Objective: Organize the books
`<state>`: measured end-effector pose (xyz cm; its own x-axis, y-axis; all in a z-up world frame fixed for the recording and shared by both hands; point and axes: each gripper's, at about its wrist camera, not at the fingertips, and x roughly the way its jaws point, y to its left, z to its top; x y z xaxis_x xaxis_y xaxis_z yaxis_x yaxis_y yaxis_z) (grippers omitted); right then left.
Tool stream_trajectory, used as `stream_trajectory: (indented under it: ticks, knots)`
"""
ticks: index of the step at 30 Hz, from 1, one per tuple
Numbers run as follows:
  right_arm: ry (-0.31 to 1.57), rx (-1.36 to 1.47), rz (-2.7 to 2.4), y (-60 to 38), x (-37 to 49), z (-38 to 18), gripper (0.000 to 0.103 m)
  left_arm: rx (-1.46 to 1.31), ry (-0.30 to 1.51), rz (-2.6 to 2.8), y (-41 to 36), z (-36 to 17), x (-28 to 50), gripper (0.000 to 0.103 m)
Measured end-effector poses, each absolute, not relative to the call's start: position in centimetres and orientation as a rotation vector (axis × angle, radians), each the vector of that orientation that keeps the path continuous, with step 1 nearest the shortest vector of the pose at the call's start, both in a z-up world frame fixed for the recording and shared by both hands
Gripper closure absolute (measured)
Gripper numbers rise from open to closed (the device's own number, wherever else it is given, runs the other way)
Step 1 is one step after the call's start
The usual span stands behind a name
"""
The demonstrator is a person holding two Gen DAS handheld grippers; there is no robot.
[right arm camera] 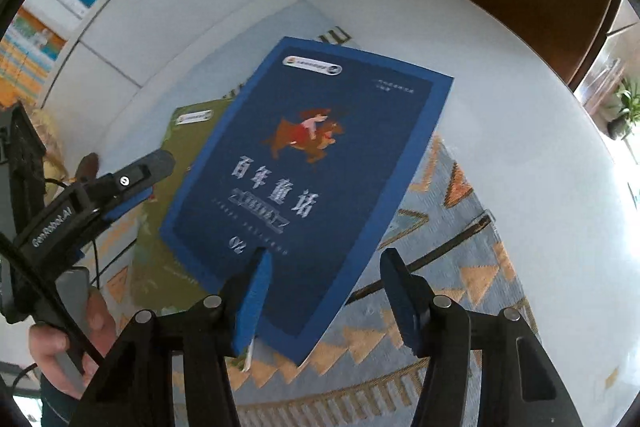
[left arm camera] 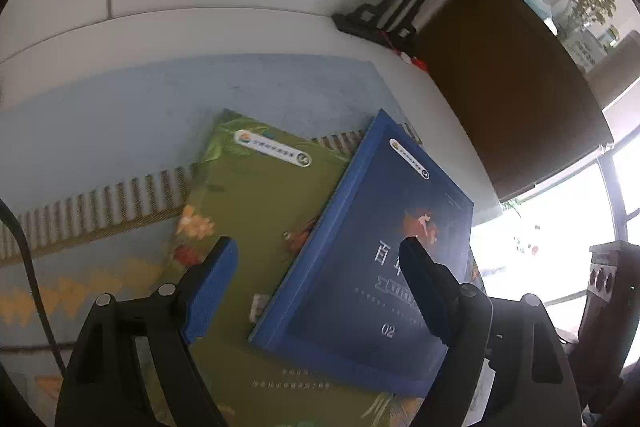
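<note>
The blue book (right arm camera: 308,183) lies askew over the green book (left arm camera: 248,203) on the mat (right arm camera: 452,267). Right gripper (right arm camera: 324,291) straddles its near corner, jaws spread, nothing pinched; left gripper (left arm camera: 320,283) spread above both. Square the corner deep between the pads before squeezing

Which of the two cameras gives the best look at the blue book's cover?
The right wrist view: the blue book shows nearly its whole cover, title and picture readable. The left wrist view shows it slanted, partly hidden behind a finger.
</note>
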<state>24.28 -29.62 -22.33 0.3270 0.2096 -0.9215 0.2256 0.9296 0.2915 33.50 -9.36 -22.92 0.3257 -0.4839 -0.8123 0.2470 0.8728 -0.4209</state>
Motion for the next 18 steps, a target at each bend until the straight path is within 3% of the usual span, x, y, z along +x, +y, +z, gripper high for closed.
stream_trajectory:
  ticks: [18]
  knots:
    - [1.3,0.392,0.047,-29.7,25.4,-23.8,0.045,-0.321,1.222,-0.595,-8.9,-23.8,29.5,0.022]
